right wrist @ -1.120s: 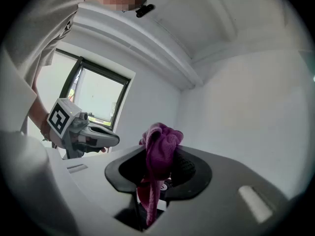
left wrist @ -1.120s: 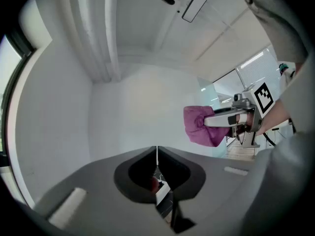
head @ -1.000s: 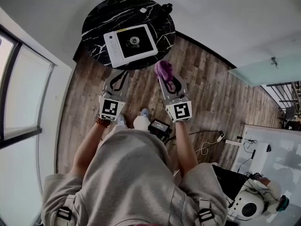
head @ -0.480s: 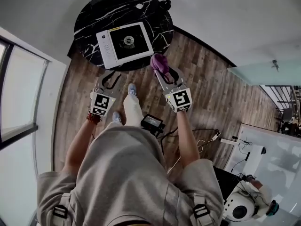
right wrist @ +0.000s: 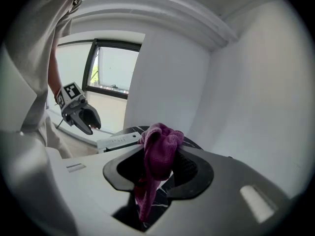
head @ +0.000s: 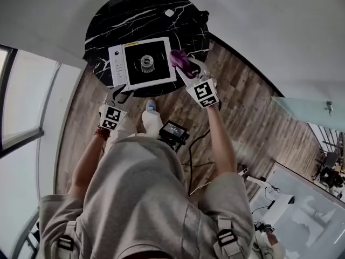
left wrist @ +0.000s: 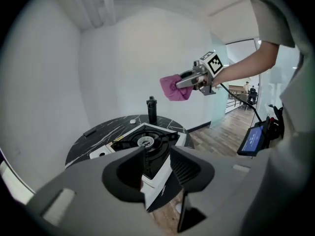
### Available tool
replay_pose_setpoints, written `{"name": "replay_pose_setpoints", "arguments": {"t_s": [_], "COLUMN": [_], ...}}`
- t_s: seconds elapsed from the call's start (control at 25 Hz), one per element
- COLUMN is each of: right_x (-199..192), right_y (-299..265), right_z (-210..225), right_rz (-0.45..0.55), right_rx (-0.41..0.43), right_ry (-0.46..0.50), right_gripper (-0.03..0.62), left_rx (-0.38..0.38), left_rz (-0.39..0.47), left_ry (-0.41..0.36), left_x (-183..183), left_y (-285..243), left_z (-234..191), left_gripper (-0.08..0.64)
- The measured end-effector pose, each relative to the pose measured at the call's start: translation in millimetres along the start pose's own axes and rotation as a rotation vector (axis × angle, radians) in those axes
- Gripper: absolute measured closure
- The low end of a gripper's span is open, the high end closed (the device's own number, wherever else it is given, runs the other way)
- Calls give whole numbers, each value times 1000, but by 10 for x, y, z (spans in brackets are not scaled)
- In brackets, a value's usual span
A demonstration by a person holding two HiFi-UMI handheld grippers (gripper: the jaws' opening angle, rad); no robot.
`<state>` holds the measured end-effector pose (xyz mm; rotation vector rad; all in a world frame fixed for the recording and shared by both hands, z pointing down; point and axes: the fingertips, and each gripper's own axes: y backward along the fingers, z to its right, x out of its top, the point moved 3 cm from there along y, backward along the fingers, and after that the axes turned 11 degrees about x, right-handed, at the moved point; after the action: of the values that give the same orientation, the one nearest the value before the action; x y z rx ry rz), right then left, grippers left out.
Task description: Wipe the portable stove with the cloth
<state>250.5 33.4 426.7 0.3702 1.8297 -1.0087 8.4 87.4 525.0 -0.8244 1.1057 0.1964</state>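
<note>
Right tongs (head: 182, 69) clench the crumpled purple cloth (head: 179, 59) at the white-and-black square portable stove's (head: 141, 77) right edge. Left tongs (head: 121, 93), just opening, hold nothing.

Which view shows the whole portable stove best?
The head view: it looks down on the whole portable stove, white control strip and black top. The left gripper view shows it at a low angle, its near part hidden. The right gripper view shows only a sliver of white edge beside the cloth.

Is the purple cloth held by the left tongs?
No, the purple cloth is pinched in the right tongs; the left tongs have just been opening and hold nothing.
</note>
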Motion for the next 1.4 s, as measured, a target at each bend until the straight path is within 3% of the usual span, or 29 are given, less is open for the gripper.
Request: {"name": "replay_pose_setpoints", "arguments": {"t_s": [0.2,0.4,0.76,0.92,1.4], "right_x": [-375,-608,-896,-993,-1174], "right_y": [-477,-975,-1482,-1636,-1948], "right_z": [445,649,904,951,977], "right_rz": [-147,-269,-414,-470,-619], "right_rx": [78,170,242,284,371], "right_ry": [126,194,246,288,326], "right_gripper": [434,434,436,436,442], "left_rx": [2,-3,-25,-39,-77], "left_rz": [-28,-63,-150,-153,-179], "left_ry": [43,47,25,43,-26], "left_x": [-91,-259,-544,-516,-501], "left_y": [-317,-668,-926,-1015,-1106], "left_z": [129,98,89,63,119], "left_gripper": [399,399,406,413,449]}}
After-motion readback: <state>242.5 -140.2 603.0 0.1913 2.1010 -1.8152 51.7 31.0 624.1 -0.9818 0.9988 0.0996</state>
